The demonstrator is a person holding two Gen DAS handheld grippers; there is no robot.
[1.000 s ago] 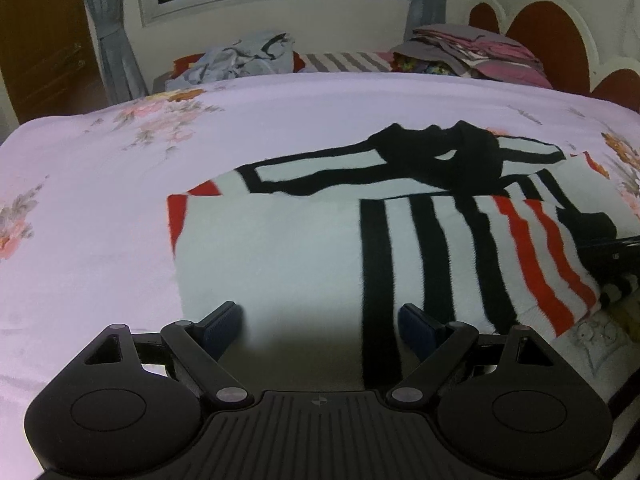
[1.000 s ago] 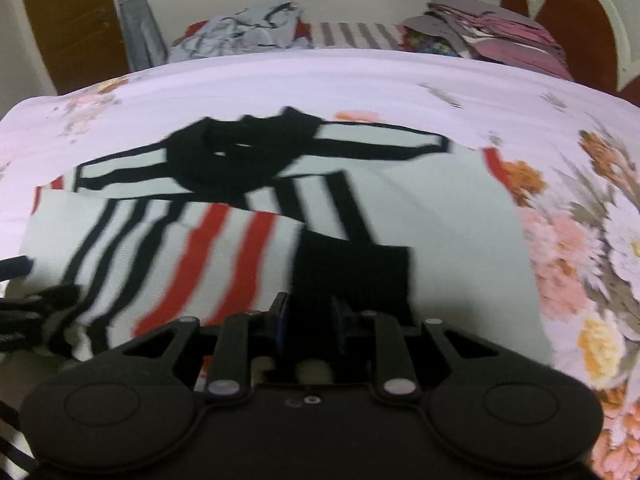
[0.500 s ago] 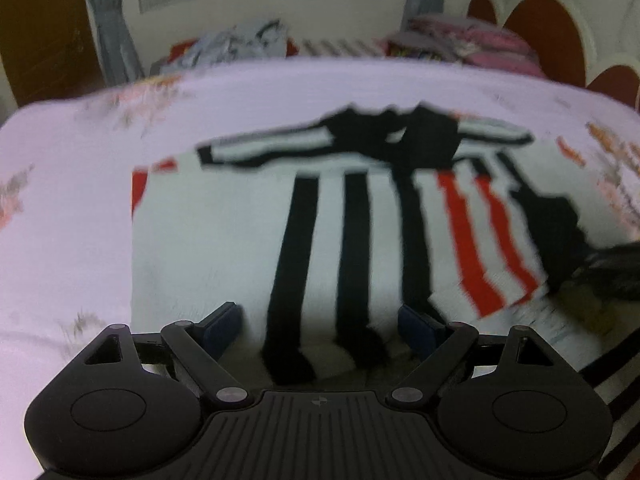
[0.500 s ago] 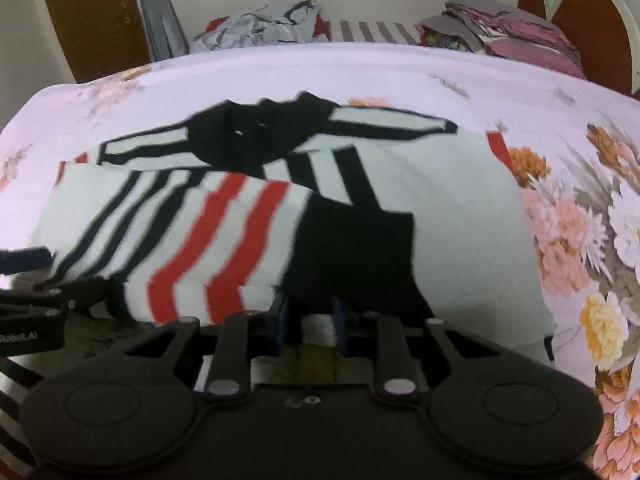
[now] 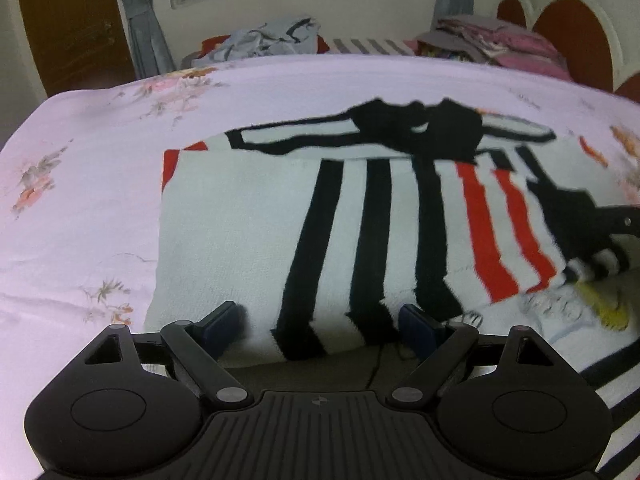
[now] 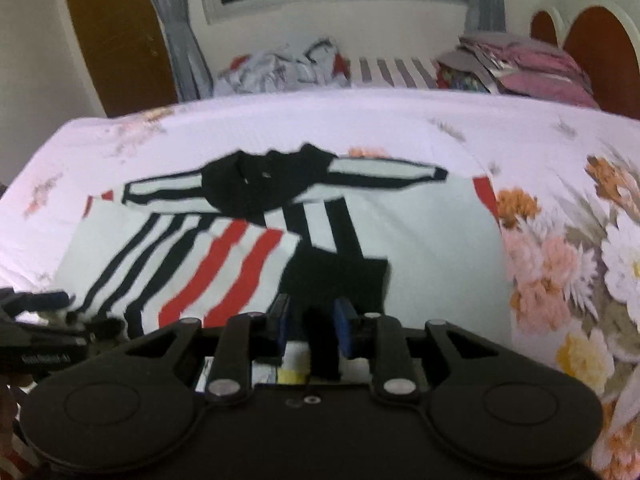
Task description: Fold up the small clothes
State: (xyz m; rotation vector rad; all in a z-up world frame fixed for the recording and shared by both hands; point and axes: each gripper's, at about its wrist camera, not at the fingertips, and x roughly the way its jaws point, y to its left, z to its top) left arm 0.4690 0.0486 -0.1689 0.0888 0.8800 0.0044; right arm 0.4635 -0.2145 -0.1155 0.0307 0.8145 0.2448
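A white knit sweater [image 5: 240, 232] with black and red stripes lies flat on the bed, its black collar [image 5: 416, 128] at the far side. One striped sleeve [image 6: 224, 264] is folded across the body. My right gripper [image 6: 312, 316] holds the sleeve's black cuff [image 6: 340, 276] between its narrow jaws, which are just starting to open; it also shows as right gripper [image 5: 616, 220] at the edge of the left wrist view. My left gripper [image 5: 320, 320] stands wide open over the sweater's near hem, with black stripes between its fingers and nothing gripped.
The bed sheet [image 5: 100, 184] is pale pink with flower prints. A heap of unfolded clothes [image 5: 264, 38] and a stack of folded ones [image 5: 492, 36] sit at the far edge. A red headboard [image 6: 600, 52] stands at the right, a wooden door [image 5: 68, 24] at the left.
My left gripper slid right along the hem, so the black stripes now lie between its fingers. My right gripper drew back slightly with the cuff, and its pads parted a little.
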